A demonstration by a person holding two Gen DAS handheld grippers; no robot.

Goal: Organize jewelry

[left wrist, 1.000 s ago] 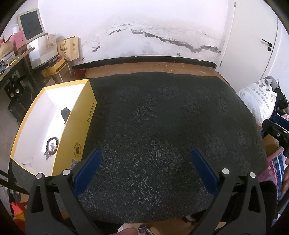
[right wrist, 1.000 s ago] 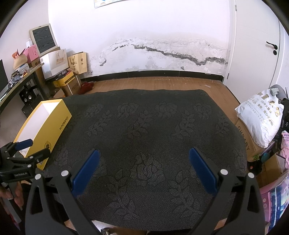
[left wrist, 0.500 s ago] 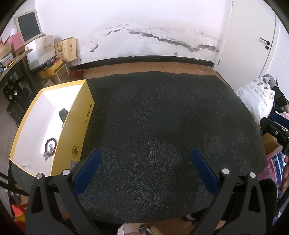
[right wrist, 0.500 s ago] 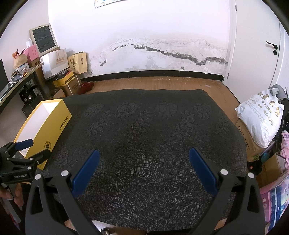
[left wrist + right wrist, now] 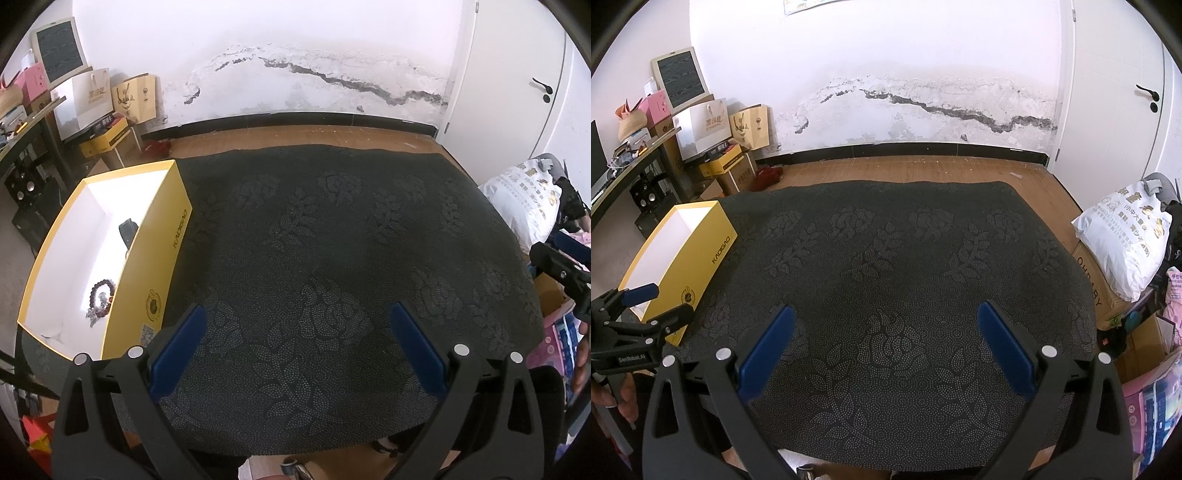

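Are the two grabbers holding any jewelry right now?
No. The left gripper and right gripper are both open and empty. The bead bracelet lies in the yellow box.

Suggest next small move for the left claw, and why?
Probably nothing beyond a short retreat toward the person. The left claw and right claw both stand open and empty over the dark cloth, which shows no jewelry. The beaded bracelet and a dark item already lie inside the yellow box, so the sorting looks finished.
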